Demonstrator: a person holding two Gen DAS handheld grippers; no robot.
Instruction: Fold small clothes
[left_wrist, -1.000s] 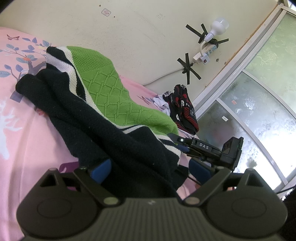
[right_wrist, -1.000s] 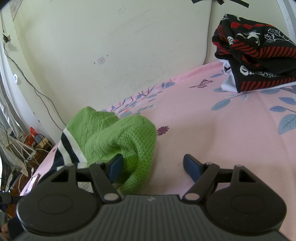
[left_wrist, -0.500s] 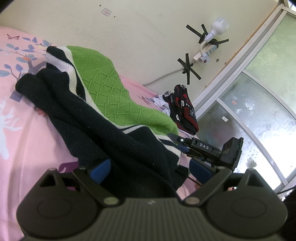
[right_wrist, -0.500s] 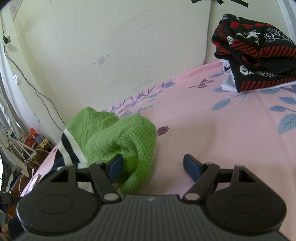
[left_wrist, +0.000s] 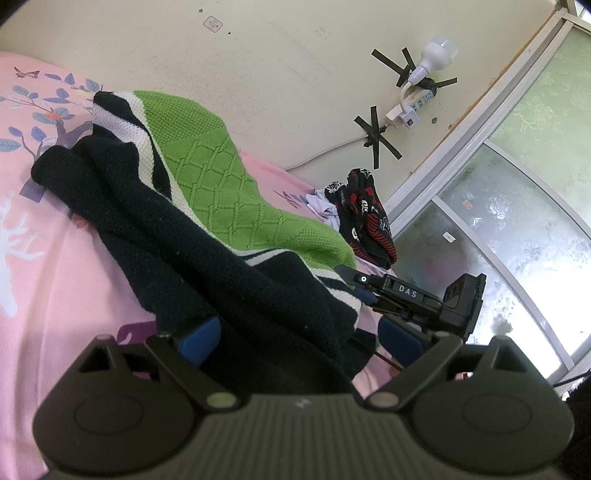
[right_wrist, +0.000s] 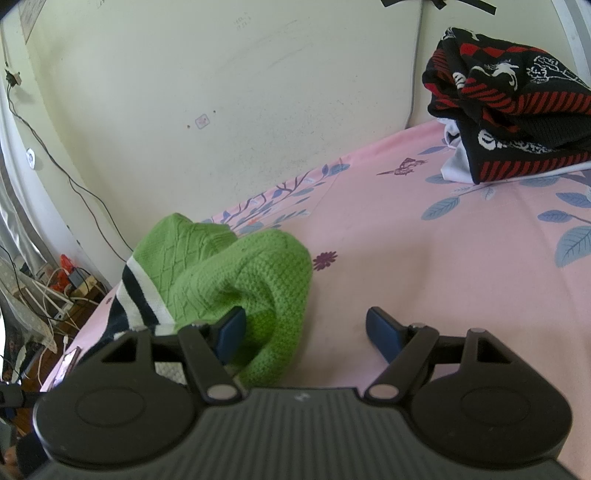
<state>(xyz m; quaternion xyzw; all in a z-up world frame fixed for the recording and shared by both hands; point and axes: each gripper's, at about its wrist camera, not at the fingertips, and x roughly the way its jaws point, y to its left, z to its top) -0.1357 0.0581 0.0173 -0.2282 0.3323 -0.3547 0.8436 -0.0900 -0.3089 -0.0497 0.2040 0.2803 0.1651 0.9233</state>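
Note:
A knit sweater (left_wrist: 221, 192), green with black and white bands, lies crumpled on the pink flowered bed sheet (left_wrist: 48, 295). Its black part runs between the wide-apart blue pads of my left gripper (left_wrist: 299, 341), which stands open; the cloth touches the left pad only. My right gripper (left_wrist: 356, 284) shows in the left wrist view at the sweater's far corner. In the right wrist view that gripper (right_wrist: 306, 332) is open and low over the sheet. The green end of the sweater (right_wrist: 236, 280) is bunched against its left pad (right_wrist: 231, 332); the right pad is over bare sheet.
A folded black-and-red garment on white cloth (right_wrist: 509, 122) sits at the bed's far corner by the wall. A power strip with a bulb (left_wrist: 417, 99) is taped to the wall beside a frosted window (left_wrist: 517, 229). Cables and clutter (right_wrist: 55, 291) lie past the bed's left edge.

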